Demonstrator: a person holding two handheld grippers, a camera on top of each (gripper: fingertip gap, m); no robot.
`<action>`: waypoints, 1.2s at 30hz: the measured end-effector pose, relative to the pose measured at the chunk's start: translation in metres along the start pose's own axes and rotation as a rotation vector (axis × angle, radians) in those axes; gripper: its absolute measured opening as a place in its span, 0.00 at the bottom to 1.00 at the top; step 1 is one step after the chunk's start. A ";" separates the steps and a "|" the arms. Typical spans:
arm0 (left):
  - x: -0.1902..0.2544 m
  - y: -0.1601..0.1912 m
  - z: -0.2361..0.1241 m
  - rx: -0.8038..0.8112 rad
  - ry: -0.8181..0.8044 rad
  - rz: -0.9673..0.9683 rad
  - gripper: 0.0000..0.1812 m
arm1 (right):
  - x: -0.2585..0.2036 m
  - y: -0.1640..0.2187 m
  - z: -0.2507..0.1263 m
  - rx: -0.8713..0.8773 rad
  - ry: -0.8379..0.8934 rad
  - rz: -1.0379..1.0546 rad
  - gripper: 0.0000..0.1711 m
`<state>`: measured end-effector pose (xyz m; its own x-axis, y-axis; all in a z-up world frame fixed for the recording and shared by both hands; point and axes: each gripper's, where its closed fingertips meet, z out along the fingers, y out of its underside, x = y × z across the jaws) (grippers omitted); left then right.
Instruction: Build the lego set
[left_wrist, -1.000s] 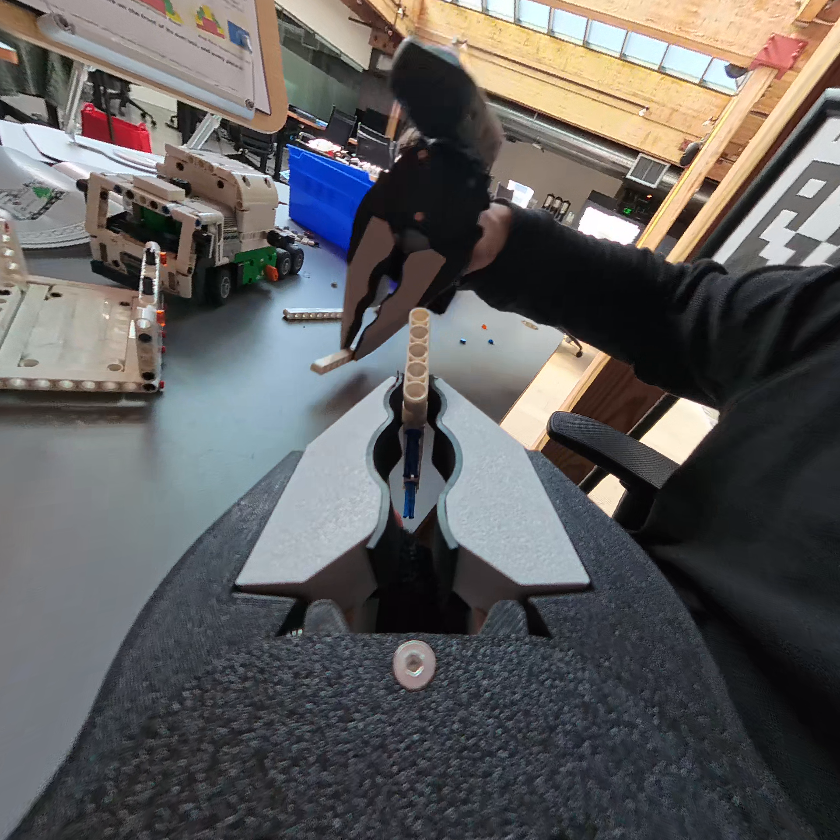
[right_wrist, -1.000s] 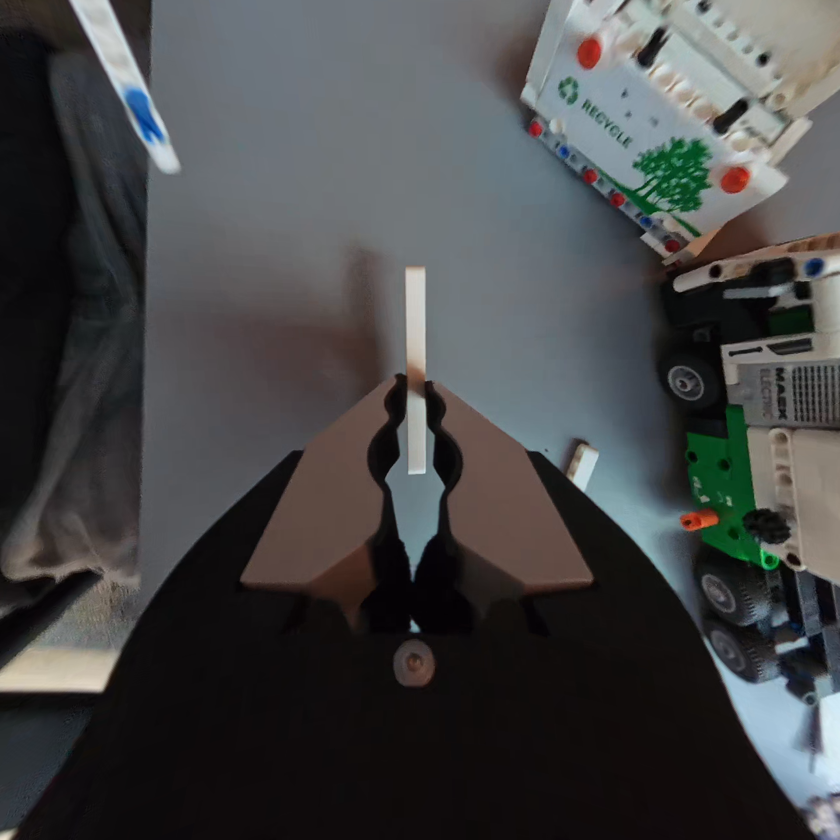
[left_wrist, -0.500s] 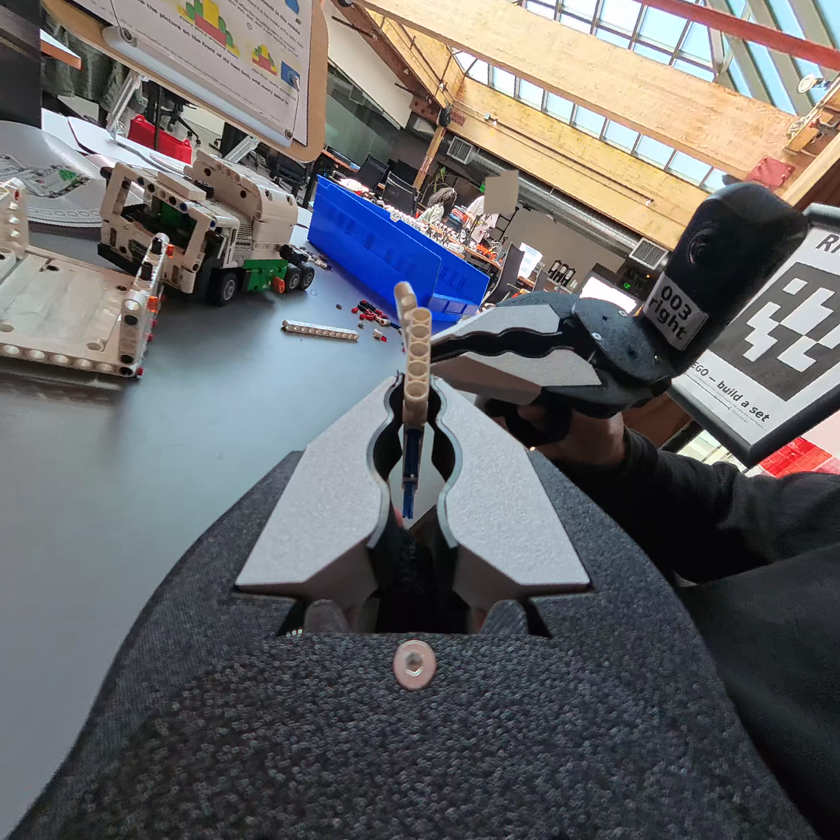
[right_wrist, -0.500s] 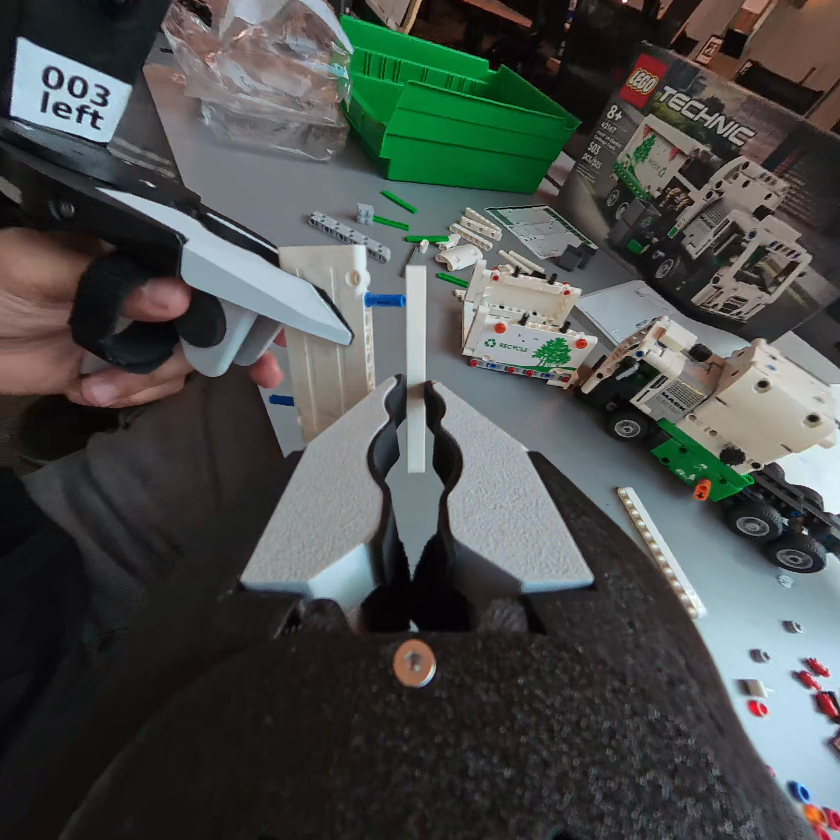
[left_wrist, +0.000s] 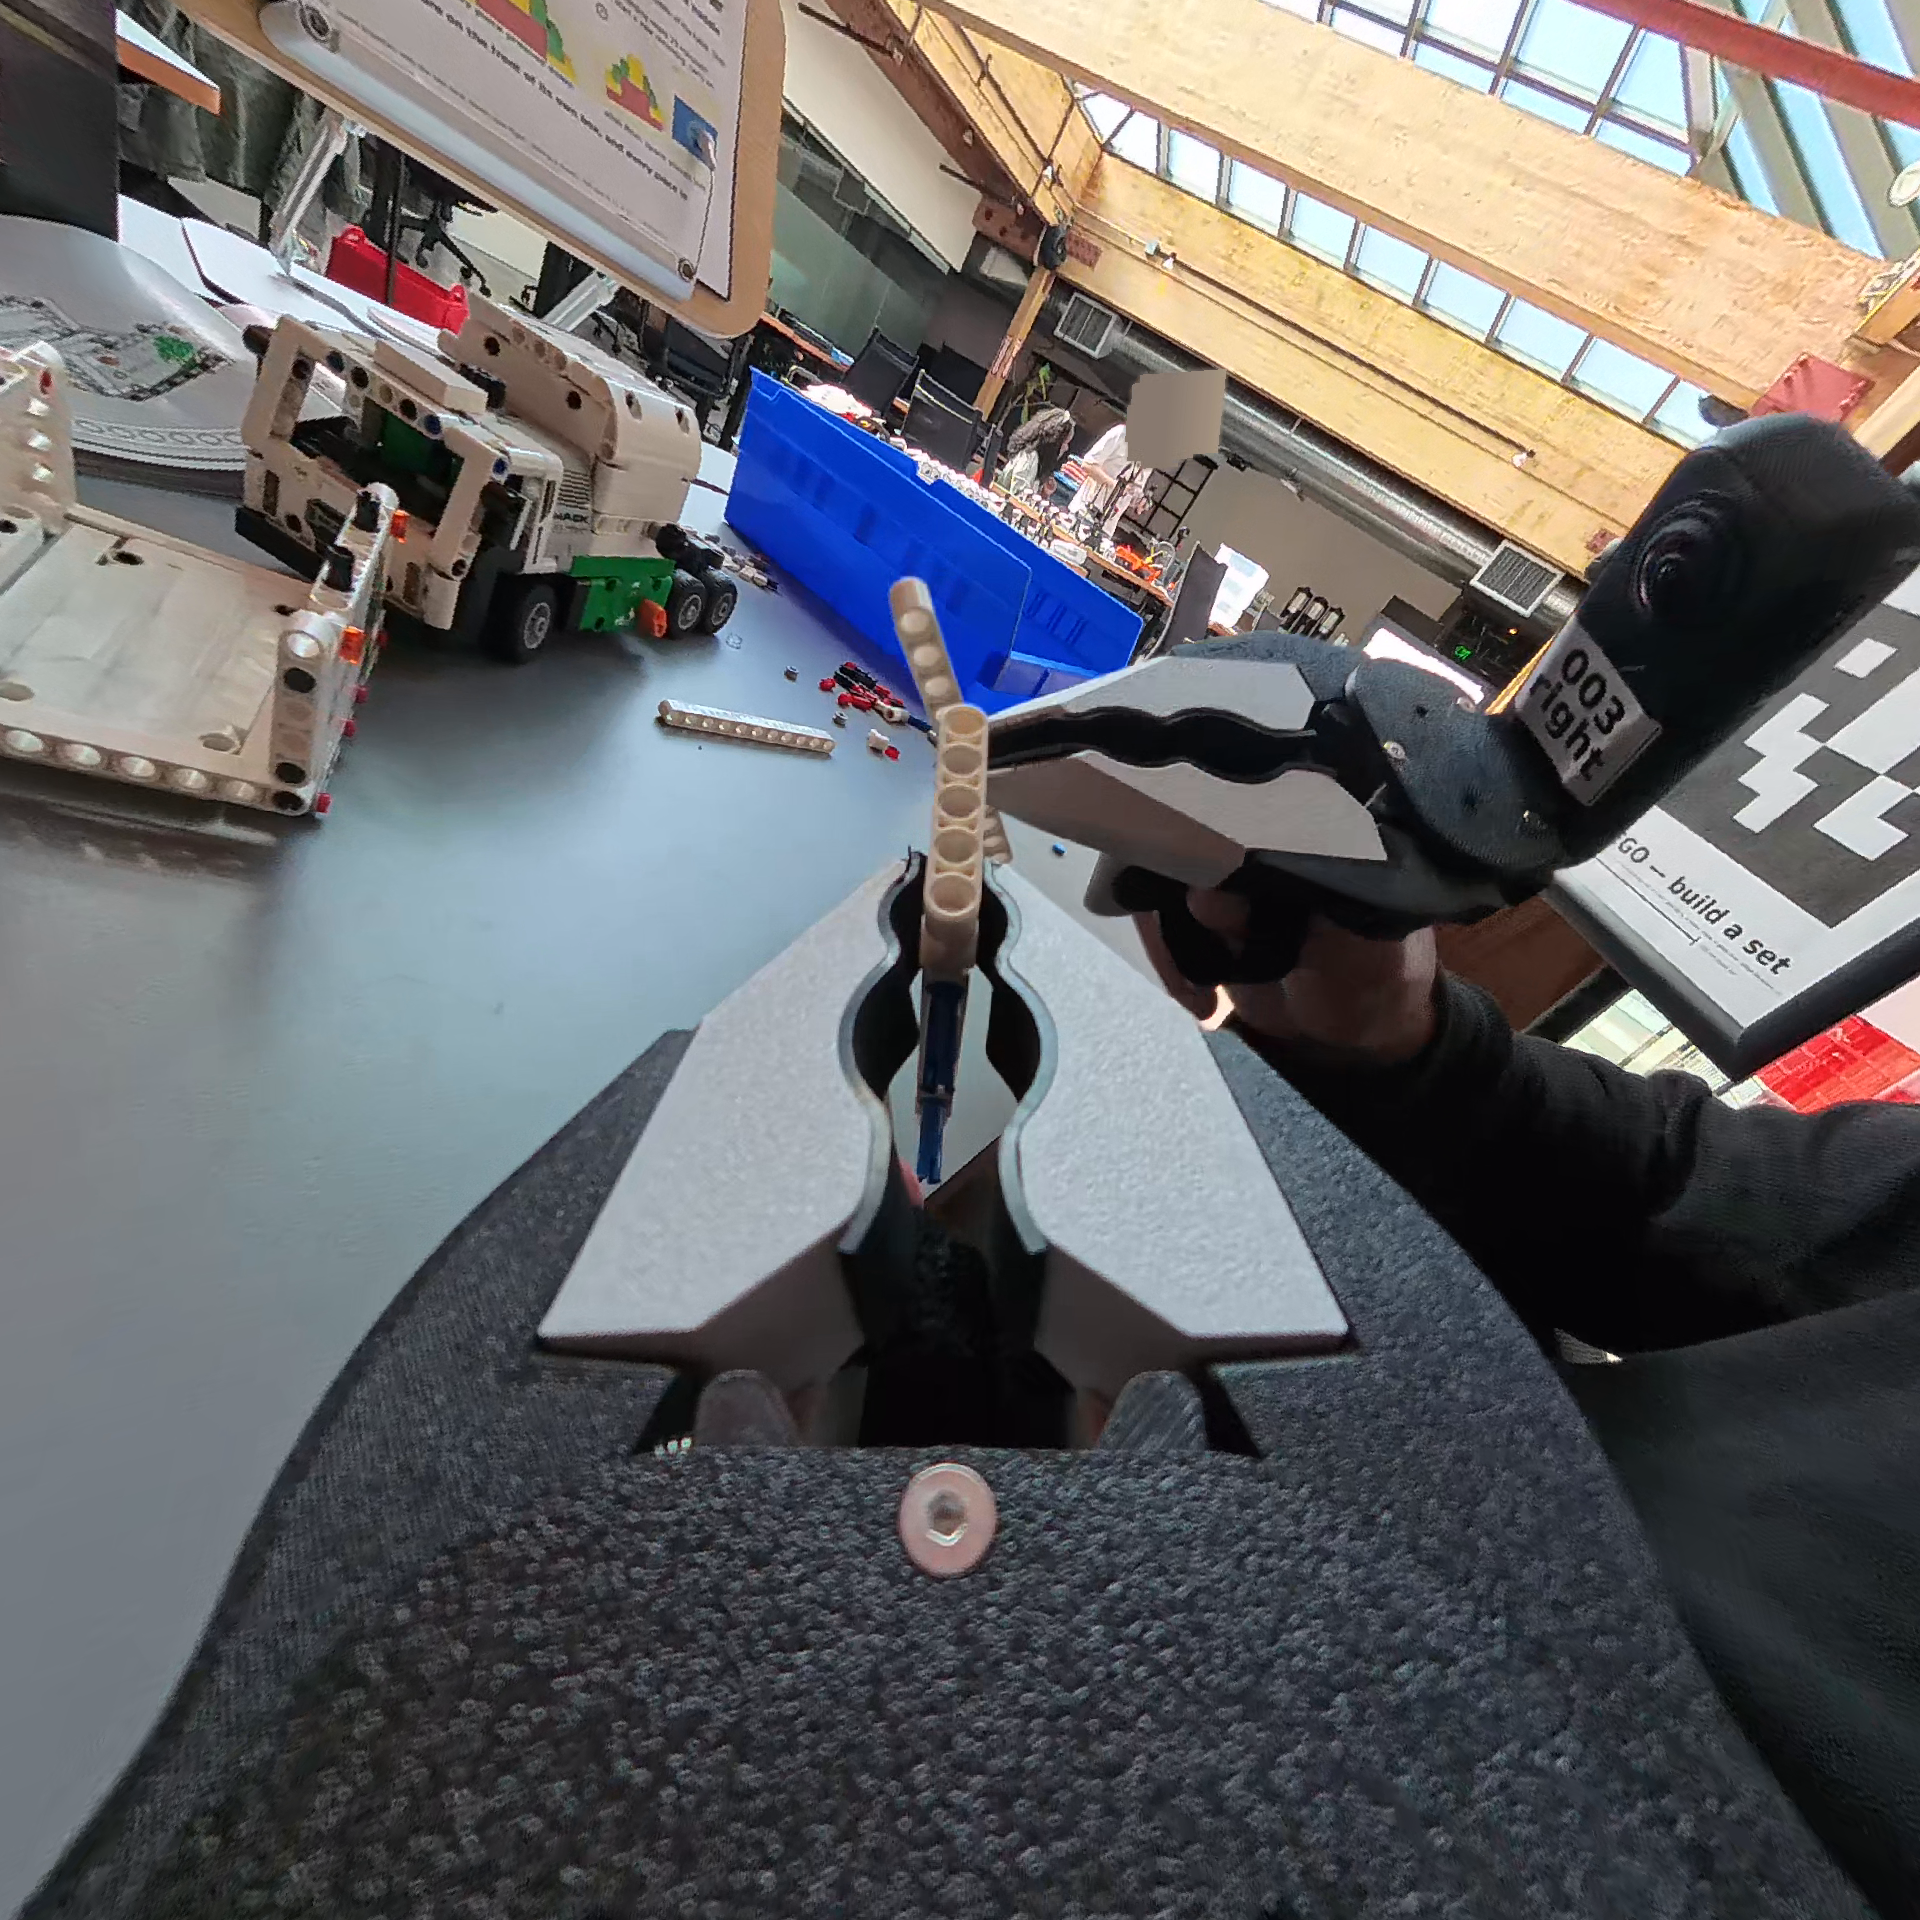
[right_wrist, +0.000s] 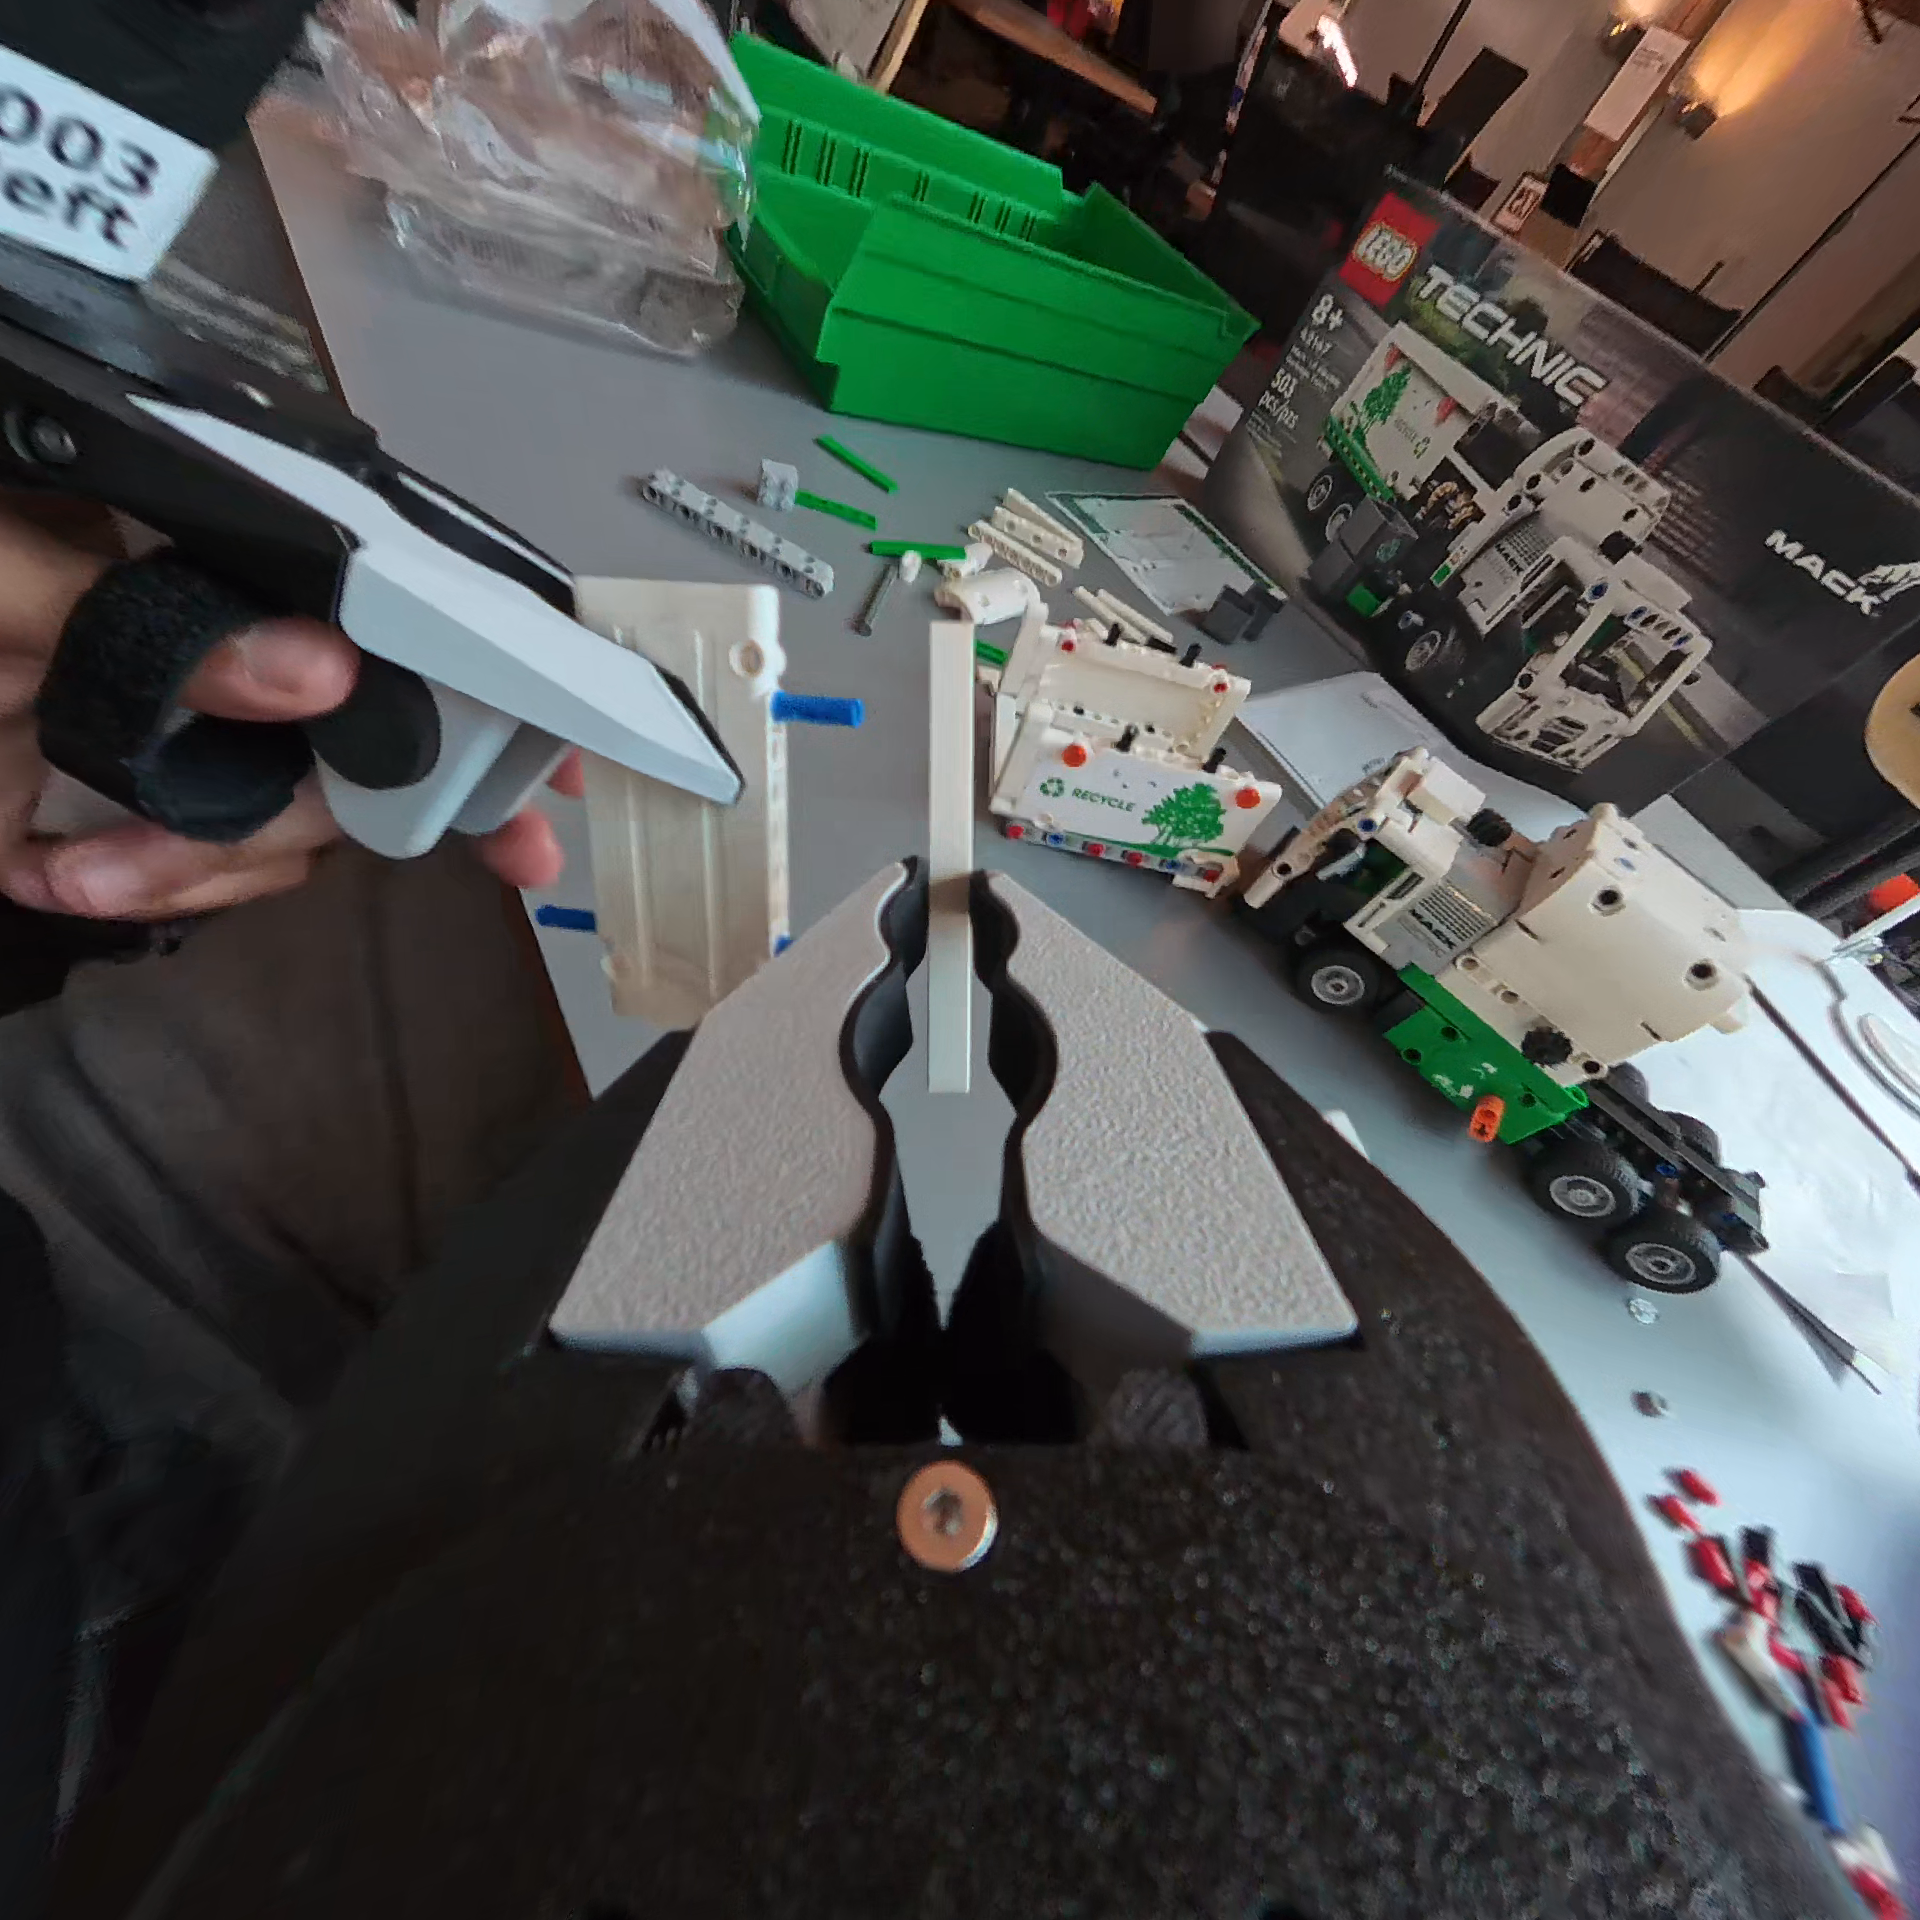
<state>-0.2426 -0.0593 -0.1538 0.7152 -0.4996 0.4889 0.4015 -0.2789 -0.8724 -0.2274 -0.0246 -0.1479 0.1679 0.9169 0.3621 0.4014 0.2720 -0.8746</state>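
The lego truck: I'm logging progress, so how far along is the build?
Done: the truck stands on its wheels with cab and chassis built, and a white container section sits beside it. In hand: the left gripper holds a white panel with blue pins, and the right gripper holds a white beam close by. Left: joining these, plus loose parts near the green bin.

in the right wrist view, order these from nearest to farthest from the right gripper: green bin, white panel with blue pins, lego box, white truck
1. white panel with blue pins: just left of the right gripper, held by the left gripper.
2. white truck: to the right, on the table.
3. lego box and green bin: both at the back, box right, bin centre; too close to call.
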 end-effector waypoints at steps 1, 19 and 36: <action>-0.002 0.001 -0.001 -0.008 -0.013 0.007 0.02 | 0.006 0.012 -0.001 -0.083 -0.015 -0.022 0.04; -0.005 0.018 -0.002 -0.117 -0.009 0.077 0.02 | -0.022 0.116 -0.062 -0.686 -0.295 0.343 0.04; 0.007 0.020 0.001 -0.127 0.050 0.085 0.02 | -0.009 0.120 -0.079 -0.306 -0.141 0.216 0.16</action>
<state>-0.2291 -0.0677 -0.1678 0.7127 -0.5655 0.4151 0.2626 -0.3337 -0.9054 -0.1098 -0.0234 -0.2311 0.1613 0.9803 0.1142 0.6239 -0.0117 -0.7814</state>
